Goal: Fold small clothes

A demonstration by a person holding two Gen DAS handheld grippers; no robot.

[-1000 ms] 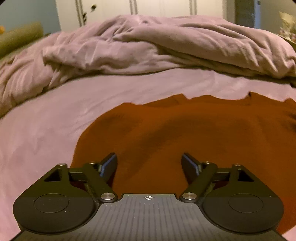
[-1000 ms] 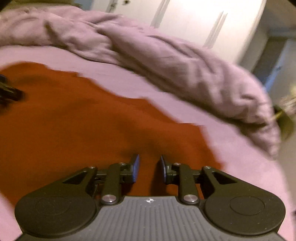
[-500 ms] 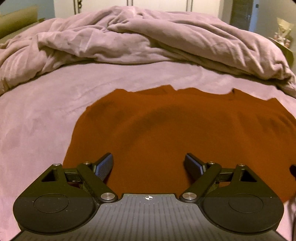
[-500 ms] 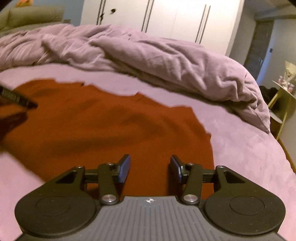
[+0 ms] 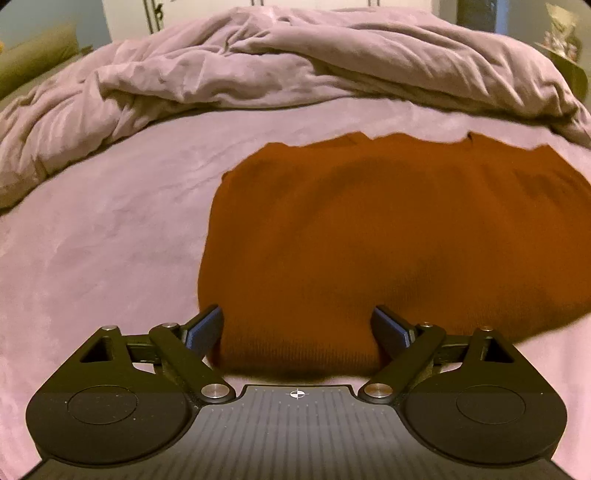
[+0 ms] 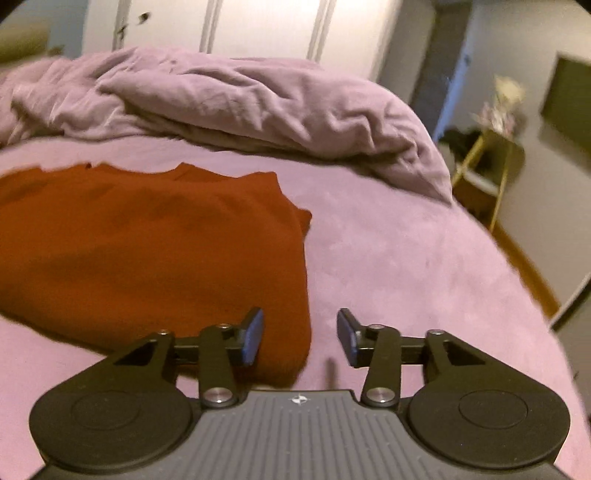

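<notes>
A rust-red top (image 5: 369, 236) lies spread out flat on the pink bed sheet (image 5: 103, 236). The left gripper (image 5: 297, 328) is wide open and holds nothing. Its two blue-padded fingers (image 5: 205, 328) sit over the near edge of the top, one by the near left corner and one further along the edge. The right gripper (image 6: 300, 334) is open too, about halfway, and it holds nothing (its left finger is over the top's near right corner, and its right finger is over bare sheet). Behind the top, a crumpled pale purple blanket (image 6: 240, 99) is piled across the bed. White closet doors (image 6: 258, 26) stand behind the blanket. A small gold side table (image 6: 487, 162) stands off to the right of the bed.
</notes>
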